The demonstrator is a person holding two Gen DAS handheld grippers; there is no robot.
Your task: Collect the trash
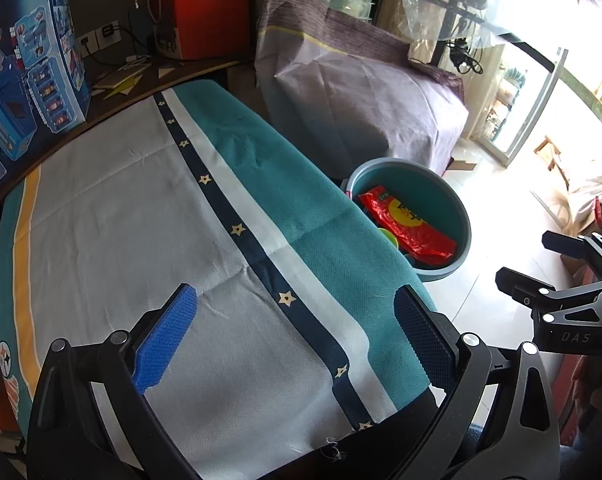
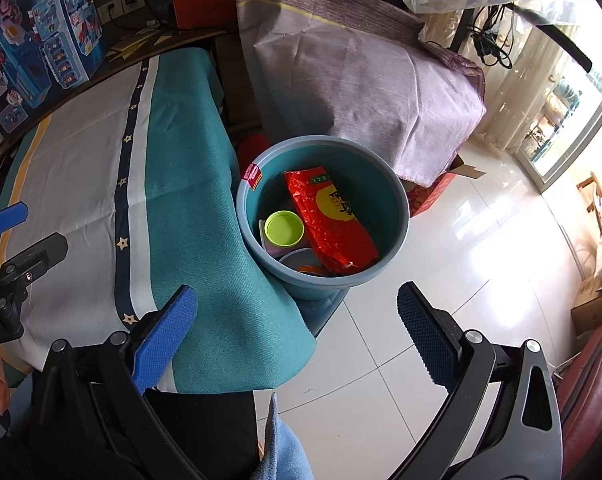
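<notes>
A blue round bin [image 2: 397, 208] stands on the floor beside the table, also seen as the bin [image 1: 463, 216] in the left wrist view. Inside lie a red snack bag [image 2: 333, 224], a lime-green lid [image 2: 284, 229] and other small items. The red bag [image 1: 409, 228] shows in the left view too. My right gripper [image 2: 297, 312] hovers open and empty above the table edge and floor, just short of the bin. My left gripper [image 1: 297, 316] is open and empty over the tablecloth [image 1: 141, 220]. No loose trash shows on the cloth.
A blue toy box [image 1: 25, 76] and an orange box [image 1: 209, 4] stand at the table's back. A large bundle under purple cloth [image 2: 361, 76] sits behind the bin. The white tiled floor [image 2: 461, 248] spreads to the right, with a red seat [image 2: 593, 392] at the right edge.
</notes>
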